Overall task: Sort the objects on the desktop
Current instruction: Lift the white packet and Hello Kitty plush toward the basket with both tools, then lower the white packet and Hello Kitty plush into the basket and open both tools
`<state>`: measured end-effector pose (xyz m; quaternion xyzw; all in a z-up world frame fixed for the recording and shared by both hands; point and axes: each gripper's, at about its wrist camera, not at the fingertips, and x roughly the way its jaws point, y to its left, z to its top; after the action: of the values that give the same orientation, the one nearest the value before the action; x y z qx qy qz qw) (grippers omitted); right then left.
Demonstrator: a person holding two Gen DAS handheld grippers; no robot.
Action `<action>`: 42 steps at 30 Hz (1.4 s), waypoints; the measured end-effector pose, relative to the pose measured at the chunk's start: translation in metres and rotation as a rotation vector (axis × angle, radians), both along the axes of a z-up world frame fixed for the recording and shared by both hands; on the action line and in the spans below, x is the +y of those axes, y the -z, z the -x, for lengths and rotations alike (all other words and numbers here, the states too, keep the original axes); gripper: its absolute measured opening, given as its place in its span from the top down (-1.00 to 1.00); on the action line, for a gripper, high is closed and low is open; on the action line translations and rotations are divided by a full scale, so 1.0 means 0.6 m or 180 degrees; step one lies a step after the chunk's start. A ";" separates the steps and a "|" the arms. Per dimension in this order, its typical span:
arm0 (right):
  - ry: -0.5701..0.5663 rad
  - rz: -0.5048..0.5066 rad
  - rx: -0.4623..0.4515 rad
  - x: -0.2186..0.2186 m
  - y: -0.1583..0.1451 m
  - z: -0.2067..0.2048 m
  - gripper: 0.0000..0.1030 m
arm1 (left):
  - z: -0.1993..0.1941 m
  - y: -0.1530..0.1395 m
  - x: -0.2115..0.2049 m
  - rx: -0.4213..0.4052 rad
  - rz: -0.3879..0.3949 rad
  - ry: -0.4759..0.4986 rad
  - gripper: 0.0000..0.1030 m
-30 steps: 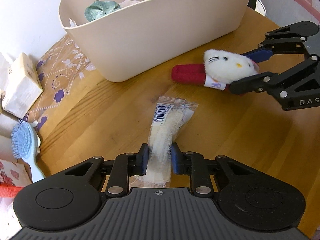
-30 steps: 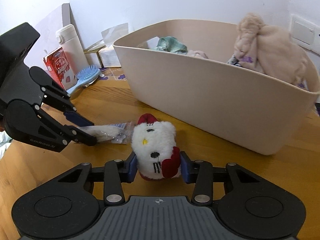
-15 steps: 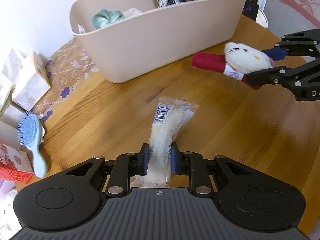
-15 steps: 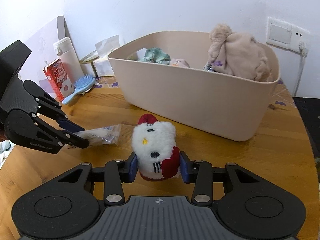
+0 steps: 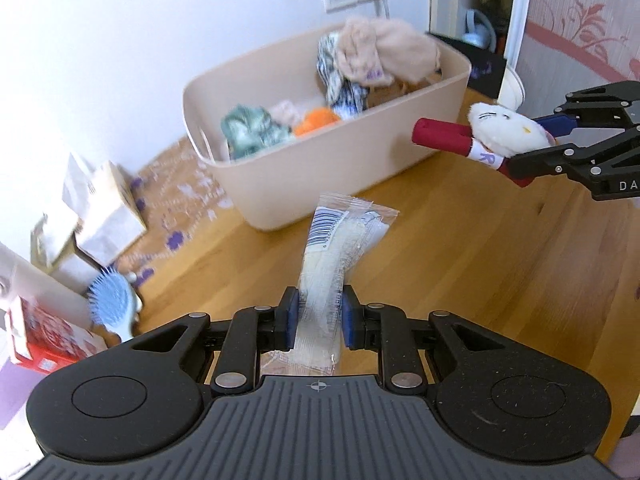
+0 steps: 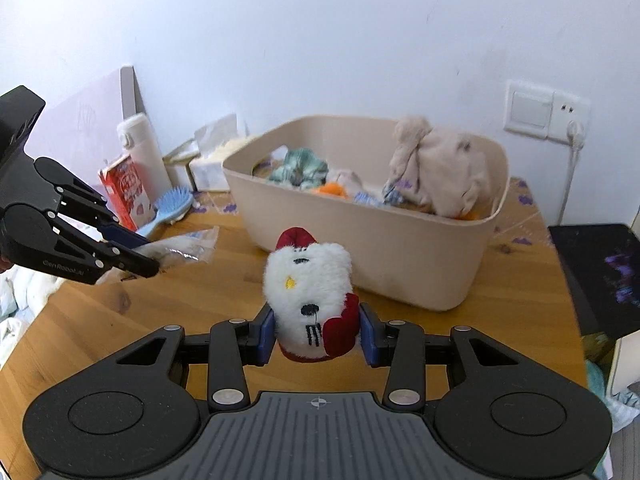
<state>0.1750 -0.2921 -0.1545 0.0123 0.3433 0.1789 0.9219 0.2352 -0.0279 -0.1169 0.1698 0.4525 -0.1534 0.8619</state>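
Observation:
My left gripper (image 5: 318, 316) is shut on a clear plastic packet (image 5: 336, 240) with a white item and a barcode, held above the wooden table (image 5: 460, 248). My right gripper (image 6: 318, 338) is shut on a white plush cat toy (image 6: 308, 284) with red parts, also lifted off the table. The toy also shows in the left wrist view (image 5: 500, 132), right of the beige bin (image 5: 320, 160). The bin (image 6: 380, 256) stands beyond both grippers and holds cloths and soft toys. The left gripper (image 6: 140, 256) and its packet (image 6: 184, 246) show at the left of the right wrist view.
A blue hairbrush (image 5: 112, 304), a red carton (image 5: 48, 336) and tissue boxes (image 5: 104, 208) lie at the table's left. A white flask (image 6: 140, 152) stands by the wall. A wall socket (image 6: 544, 114) with a cord is at the right. A dark object (image 6: 600, 272) lies at the table's right edge.
Both grippers have risen with their loads; the packet and the plush toy have left the table, and the inside of the bin has come into view.

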 end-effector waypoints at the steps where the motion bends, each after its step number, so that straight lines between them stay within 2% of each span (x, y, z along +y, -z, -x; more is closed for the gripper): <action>1: 0.0013 -0.0002 -0.0035 -0.002 -0.008 0.001 0.23 | 0.005 -0.009 -0.003 -0.0033 -0.0005 0.0005 0.58; 11: 0.0132 -0.0010 -0.0372 -0.030 -0.075 0.002 0.23 | -0.018 -0.085 -0.013 -0.0400 0.0063 -0.0025 0.58; 22: 0.0323 -0.0007 -0.0561 -0.065 -0.115 -0.041 0.23 | -0.095 -0.138 -0.056 -0.0695 0.0063 0.0023 0.58; 31: 0.0366 0.0029 -0.0678 -0.089 -0.133 -0.103 0.23 | -0.165 -0.130 -0.073 -0.0776 0.0029 -0.0029 0.58; 42: 0.0282 0.0120 -0.0586 -0.085 -0.119 -0.187 0.23 | -0.242 -0.092 -0.092 -0.0570 -0.0041 -0.0060 0.57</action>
<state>0.2875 -0.3428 -0.0830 -0.0063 0.2596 0.1319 0.9566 0.3806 -0.0832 -0.0616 0.1840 0.3763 -0.1267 0.8992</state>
